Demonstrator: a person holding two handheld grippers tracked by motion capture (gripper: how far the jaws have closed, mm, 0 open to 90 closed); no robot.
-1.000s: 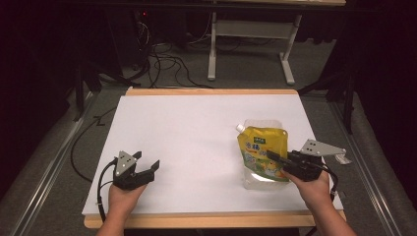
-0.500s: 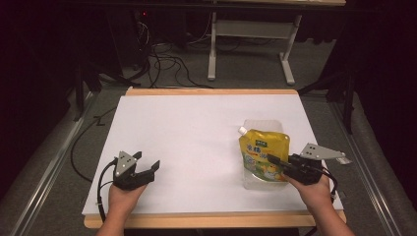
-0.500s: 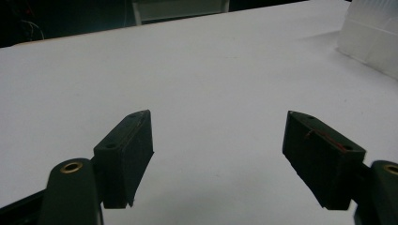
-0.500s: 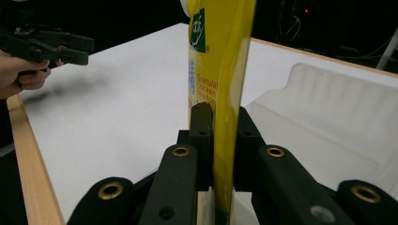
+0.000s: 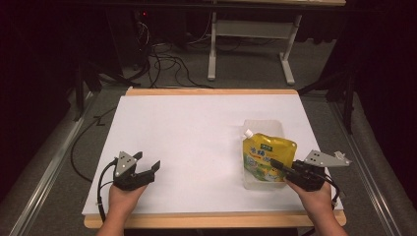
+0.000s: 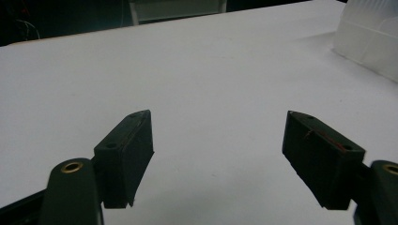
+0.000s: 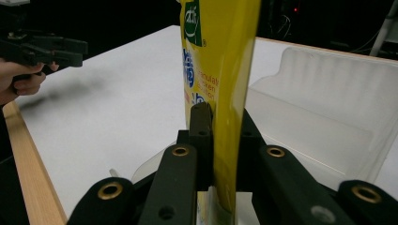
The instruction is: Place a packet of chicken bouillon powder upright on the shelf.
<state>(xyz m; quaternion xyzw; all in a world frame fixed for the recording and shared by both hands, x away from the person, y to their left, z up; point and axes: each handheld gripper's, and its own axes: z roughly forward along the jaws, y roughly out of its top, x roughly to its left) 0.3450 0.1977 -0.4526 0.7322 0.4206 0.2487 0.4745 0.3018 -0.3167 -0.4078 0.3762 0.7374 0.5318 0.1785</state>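
Observation:
A yellow spouted pouch (image 5: 268, 156) with a white cap lies over a clear plastic tray (image 5: 262, 129) at the right of the white table. My right gripper (image 5: 279, 165) is shut on the pouch's near edge; in the right gripper view the pouch (image 7: 220, 70) rises between the closed jaws, the tray (image 7: 328, 117) behind it. My left gripper (image 5: 147, 164) rests at the front left, open, with bare table between its fingers (image 6: 126, 154).
The white tabletop (image 5: 196, 132) has a wooden front edge (image 5: 211, 220). Cables and a desk frame (image 5: 251, 44) stand on the dark floor beyond the table. The left hand and its gripper (image 7: 42, 49) appear far off in the right gripper view.
The right gripper has drawn the pouch slightly toward the front right, sliding it nearer along the tray. The left gripper has stayed put.

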